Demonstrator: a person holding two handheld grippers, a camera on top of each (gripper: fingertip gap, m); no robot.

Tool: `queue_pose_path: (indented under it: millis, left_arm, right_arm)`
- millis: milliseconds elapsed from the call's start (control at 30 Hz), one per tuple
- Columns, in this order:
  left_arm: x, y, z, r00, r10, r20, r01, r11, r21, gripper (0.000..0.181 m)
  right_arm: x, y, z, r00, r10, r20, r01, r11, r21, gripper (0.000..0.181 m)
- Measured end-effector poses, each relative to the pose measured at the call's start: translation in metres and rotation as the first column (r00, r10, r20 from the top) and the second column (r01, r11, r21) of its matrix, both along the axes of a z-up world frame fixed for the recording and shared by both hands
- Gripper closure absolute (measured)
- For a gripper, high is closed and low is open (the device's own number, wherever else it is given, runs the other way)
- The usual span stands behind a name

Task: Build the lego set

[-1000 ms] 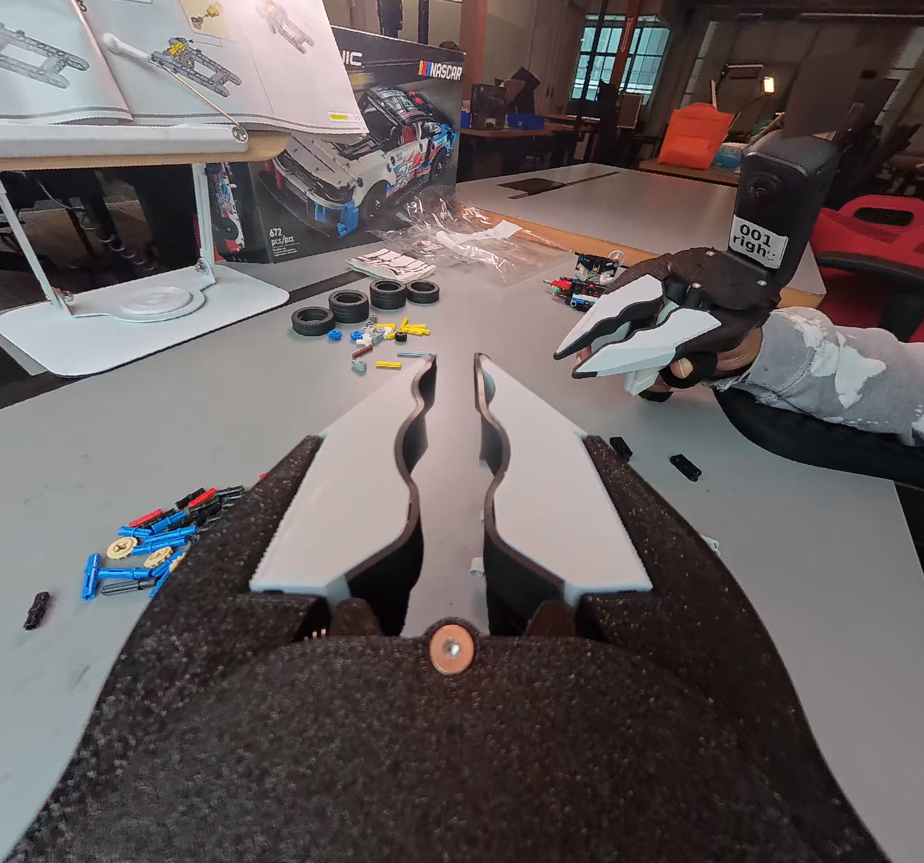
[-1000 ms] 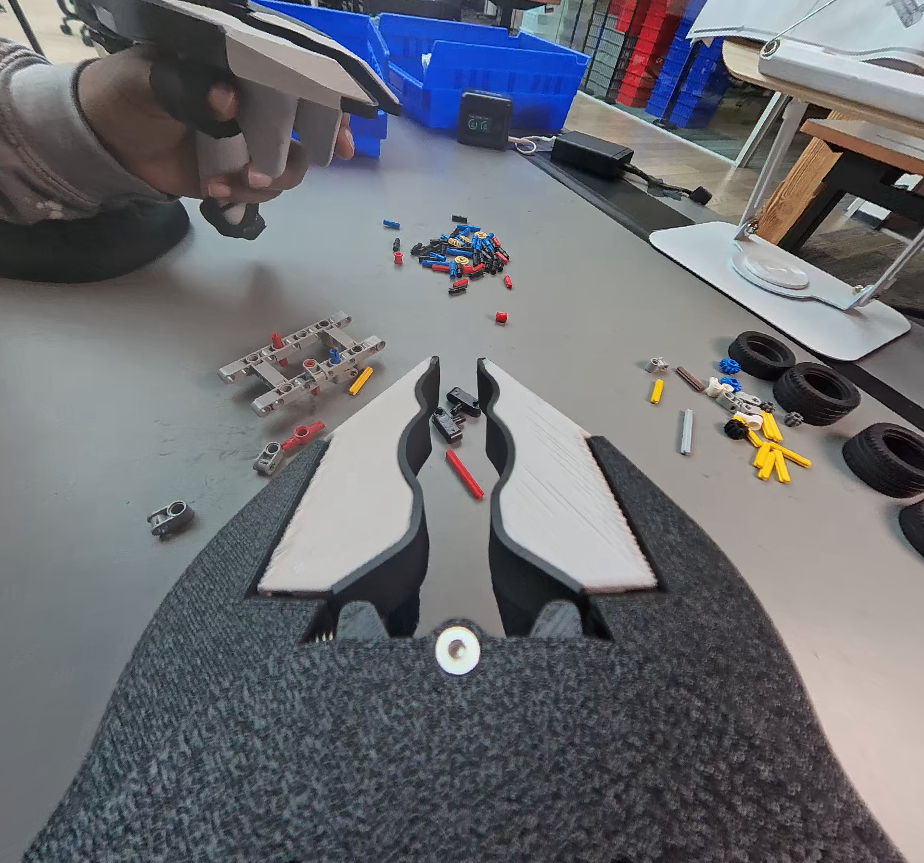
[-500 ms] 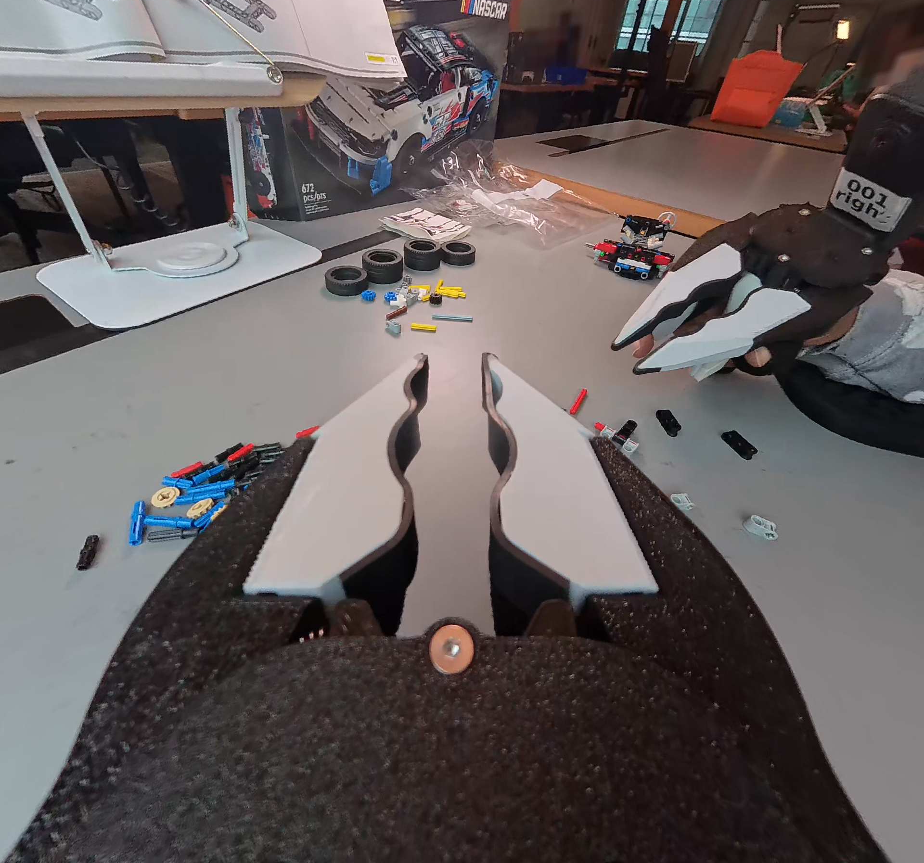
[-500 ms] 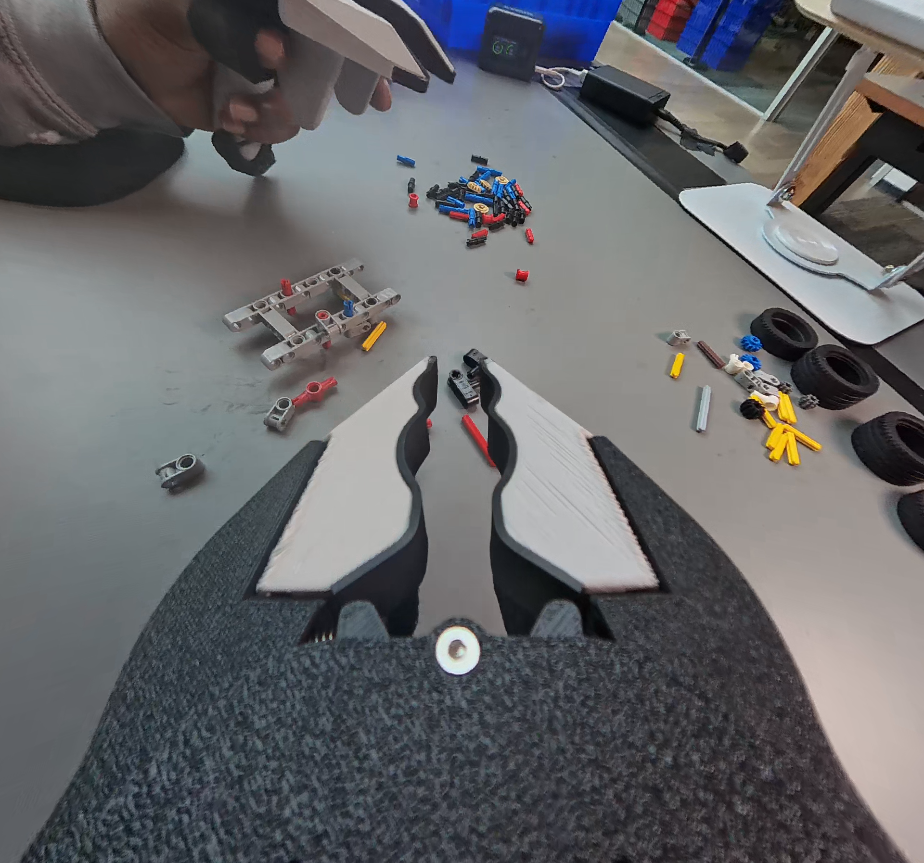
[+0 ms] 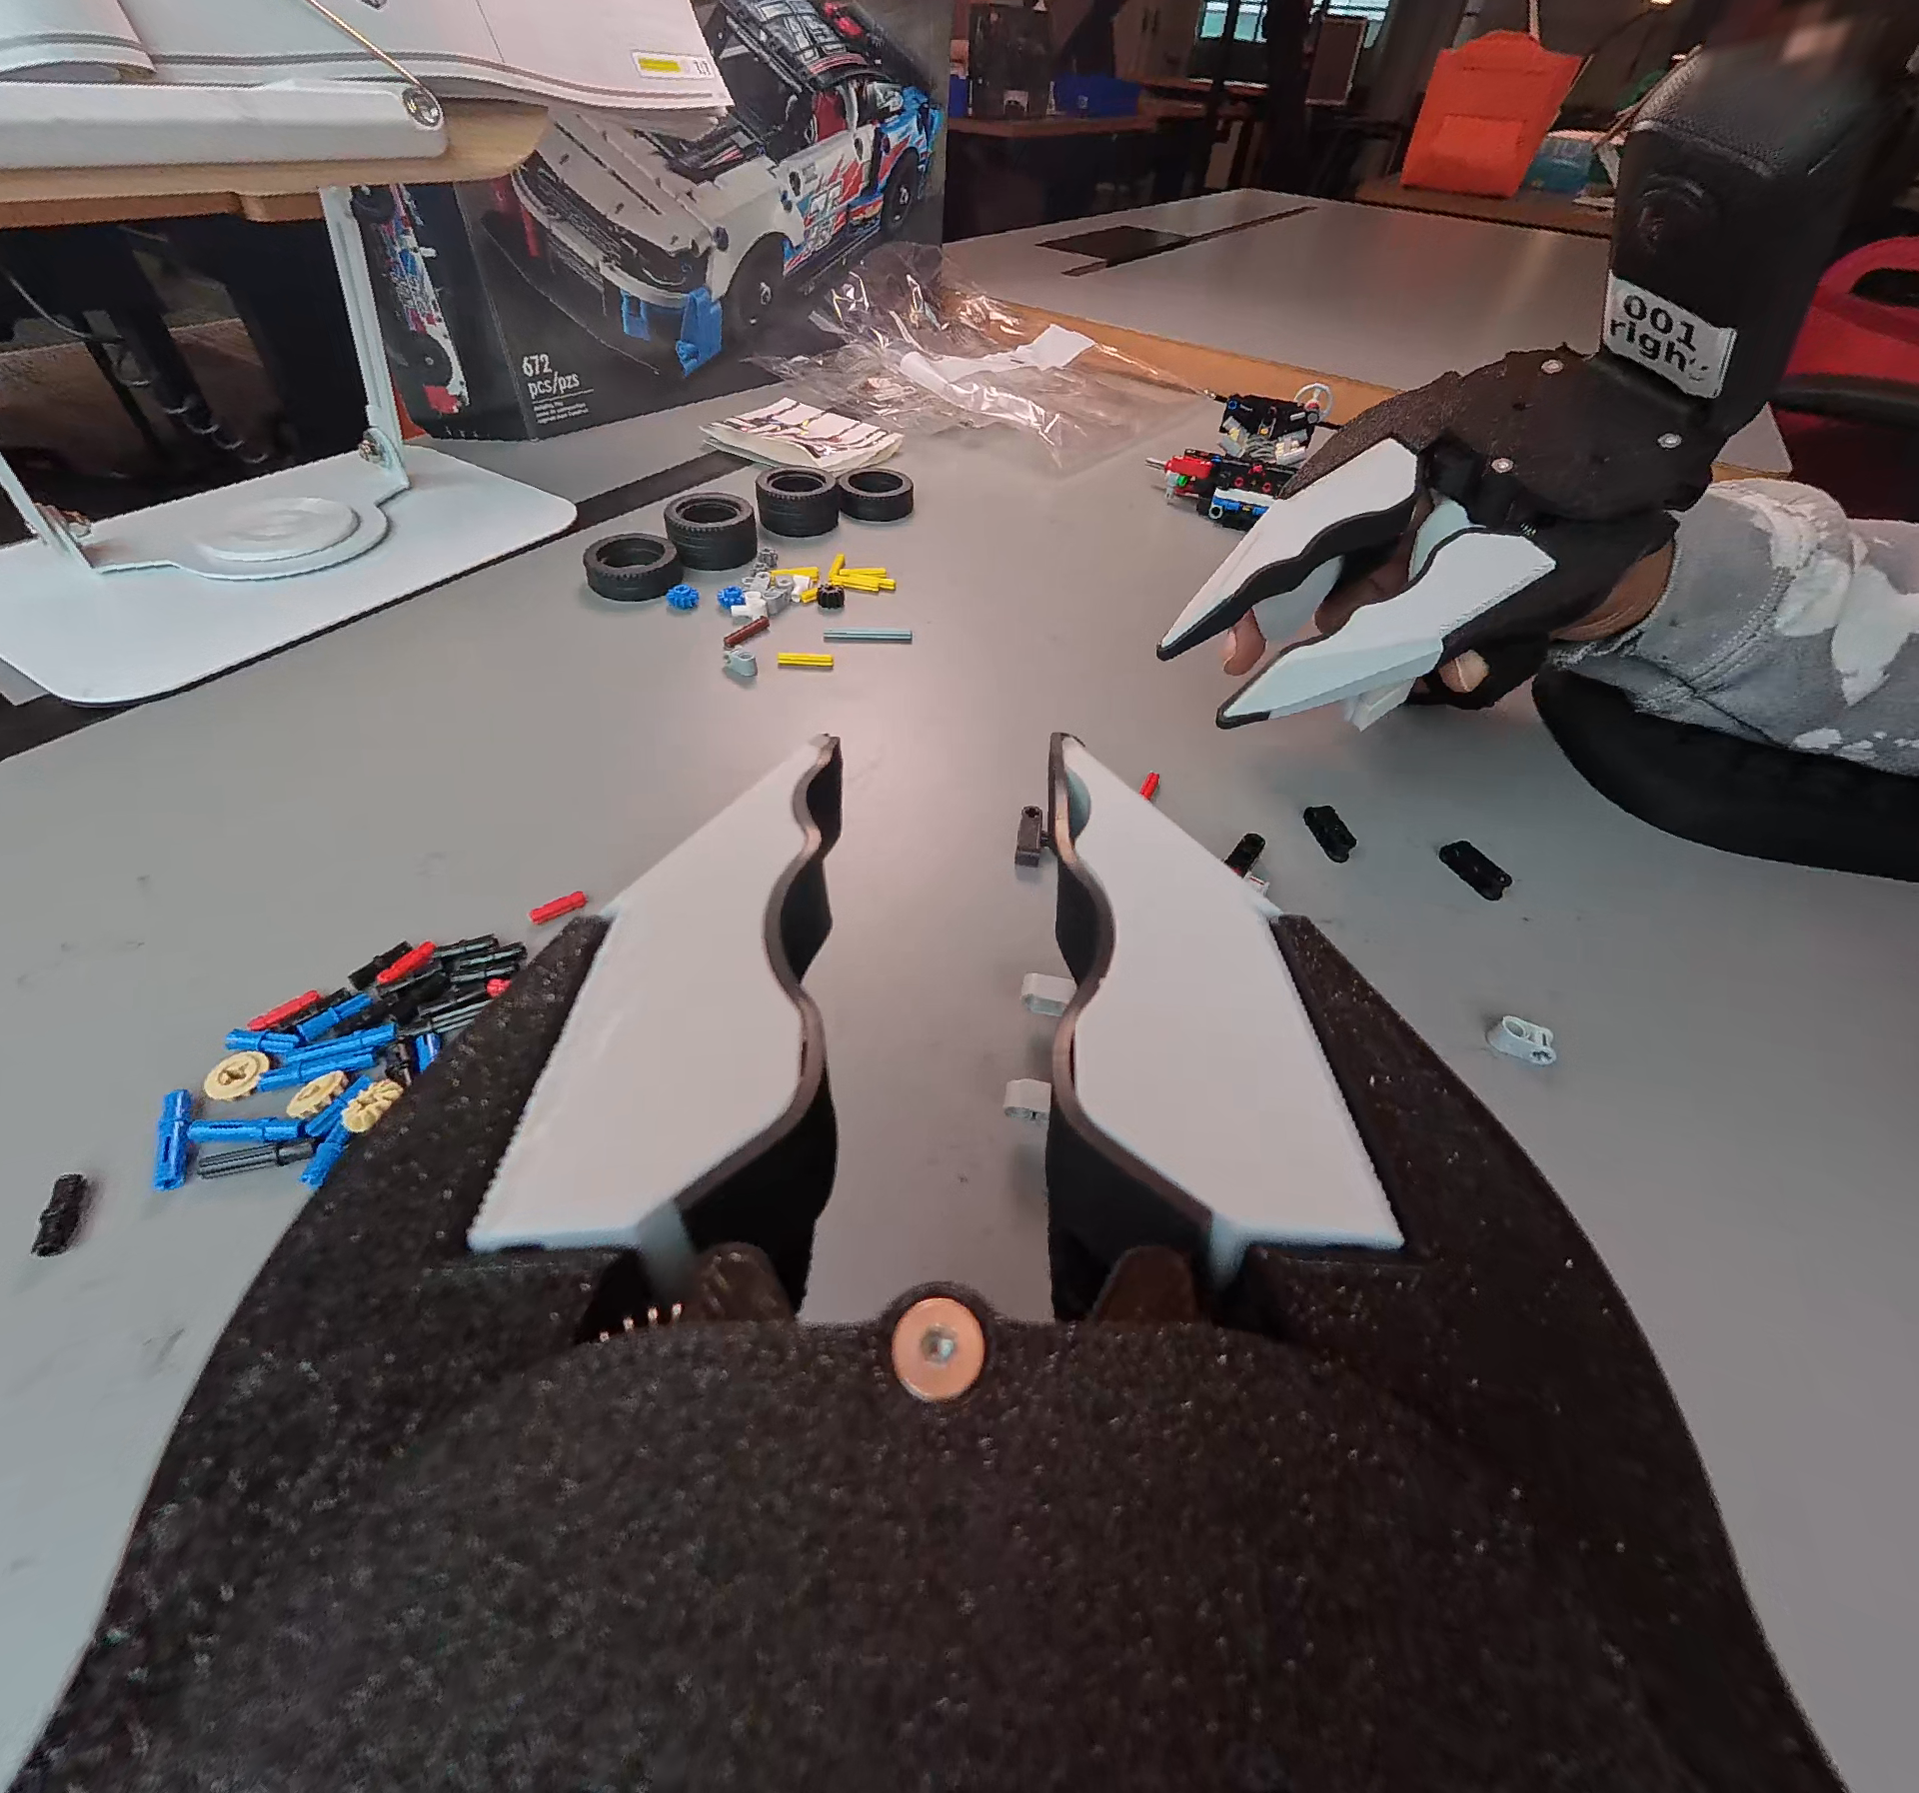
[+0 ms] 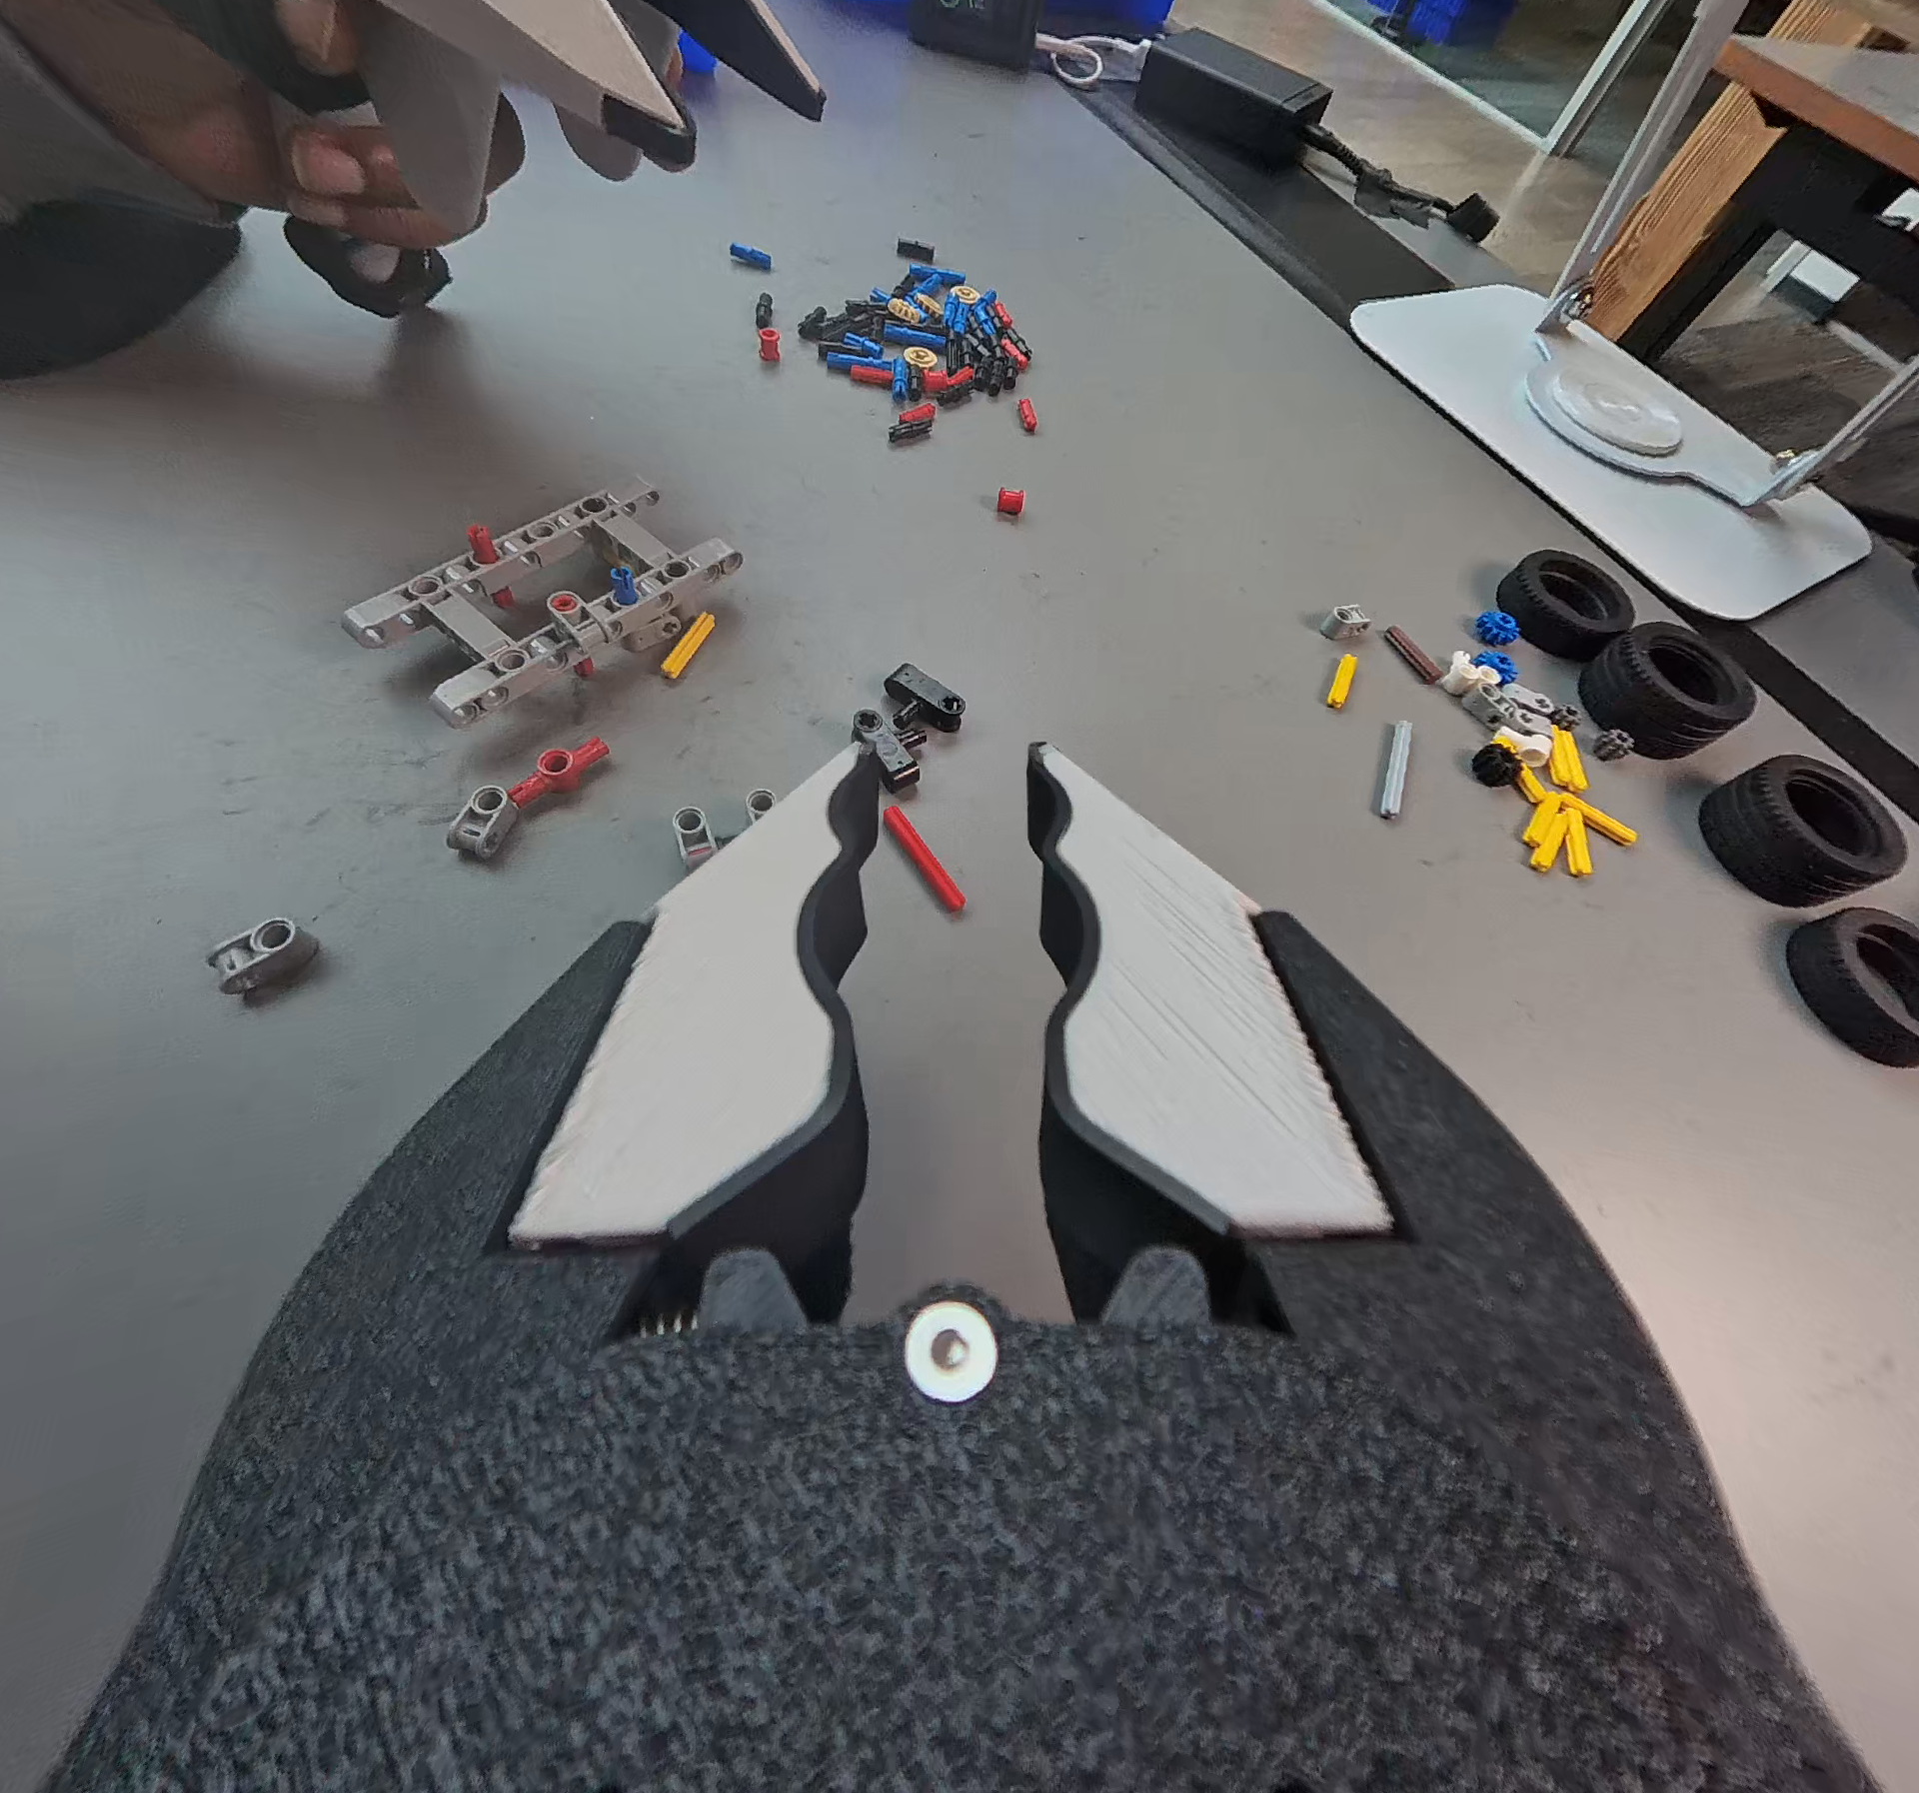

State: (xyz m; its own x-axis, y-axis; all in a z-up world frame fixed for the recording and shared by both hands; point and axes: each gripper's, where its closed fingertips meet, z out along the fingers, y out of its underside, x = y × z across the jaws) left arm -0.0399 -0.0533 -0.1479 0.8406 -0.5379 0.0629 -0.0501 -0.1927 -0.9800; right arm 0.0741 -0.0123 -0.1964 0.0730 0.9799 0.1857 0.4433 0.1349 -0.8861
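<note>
My right gripper (image 6: 947, 757) is open and empty, low over the grey table (image 6: 1142, 456). A red axle (image 6: 924, 858) lies between its fingers, and black connectors (image 6: 909, 715) lie just past its left fingertip. A grey beam frame with red and blue pins (image 6: 540, 601) lies to the left. My left gripper (image 5: 943, 752) is open and empty above the table. It also shows in the right wrist view (image 6: 748, 118) at the top left, raised. The right gripper also shows in the left wrist view (image 5: 1194, 684), at the right.
A pile of blue, black and red pins (image 6: 924, 341) lies ahead. Black tyres (image 6: 1661, 689) and yellow pins (image 6: 1563, 809) lie at the right. The booklet stand (image 5: 260, 549), set box (image 5: 727, 165), plastic bags (image 5: 955, 362) and a small black assembly (image 5: 1241, 456) stand farther back. Across from one pair of fingers to the other is roughly 15 cm.
Both grippers have opened wider. My right gripper has moved forward and down, so the red axle now lies between its fingers. My left gripper has drawn closer to the right one.
</note>
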Motion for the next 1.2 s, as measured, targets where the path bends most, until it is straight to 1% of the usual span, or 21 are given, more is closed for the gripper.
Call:
queue_pose_path:
  millis: [100,167,233,400,500,533,700,800,867,933,1067,1133,1200]
  left_arm:
    - [-0.002,0.001,-0.005,0.999,0.014,-0.031,-0.015,1.0,-0.019,0.142]
    - [-0.003,0.002,-0.01,0.998,0.024,-0.063,-0.026,0.999,-0.033,0.141]
    - [-0.003,0.003,-0.012,0.998,0.022,-0.066,-0.025,0.999,-0.044,0.141]
    - [-0.003,0.003,-0.015,0.996,0.024,-0.081,-0.029,0.998,-0.054,0.141]
    - [0.0,0.003,-0.017,0.995,0.017,-0.102,-0.023,0.998,-0.055,0.141]
    - [0.001,0.002,-0.018,0.994,0.014,-0.11,-0.02,0.998,-0.055,0.141]
    - [0.004,0.002,-0.021,0.991,0.008,-0.133,-0.015,0.998,-0.054,0.141]
    - [0.005,0.002,-0.022,0.991,0.007,-0.133,-0.015,0.998,-0.058,0.142]
    - [0.005,0.002,-0.022,0.991,0.007,-0.133,-0.015,0.998,-0.058,0.142]
    - [0.005,0.002,-0.022,0.991,0.007,-0.133,-0.015,0.998,-0.059,0.142]
    - [0.004,0.002,-0.022,0.991,0.014,-0.133,-0.022,0.998,-0.059,0.143]
    - [0.004,0.003,-0.022,0.991,0.017,-0.132,-0.025,0.998,-0.06,0.143]
    - [0.003,0.003,-0.022,0.991,0.02,-0.13,-0.028,0.998,-0.06,0.142]
  right_arm:
    - [0.005,0.002,-0.008,0.998,0.005,0.059,-0.004,1.0,-0.019,0.142]
    - [0.009,0.004,-0.009,0.997,-0.001,0.08,0.002,1.0,-0.016,0.141]
    - [0.012,0.008,-0.013,0.994,-0.01,0.111,0.015,0.999,-0.04,0.136]
    - [0.022,0.024,-0.031,0.97,-0.039,0.239,0.058,0.995,-0.077,0.134]
    - [0.024,0.026,-0.046,0.946,-0.018,0.325,0.061,0.991,-0.123,0.14]
    - [0.024,0.027,-0.048,0.939,-0.02,0.343,0.057,0.993,-0.099,0.144]
    - [0.02,0.014,-0.05,0.916,0.05,0.398,-0.01,0.995,-0.103,0.176]
    - [0.02,0.01,-0.05,0.909,0.061,0.412,-0.035,0.997,-0.071,0.178]
    - [0.018,0.002,-0.049,0.914,0.095,0.393,-0.06,0.993,-0.101,0.18]
    - [0.015,-0.007,-0.041,0.931,0.134,0.338,-0.092,0.986,-0.137,0.181]
    - [0.008,-0.021,-0.013,0.965,0.194,0.176,-0.17,0.975,-0.145,0.18]
    - [0.006,-0.019,0.002,0.979,0.183,0.091,-0.17,0.976,-0.14,0.176]
    - [0.007,-0.015,0.01,0.985,0.164,0.045,-0.157,0.978,-0.139,0.17]
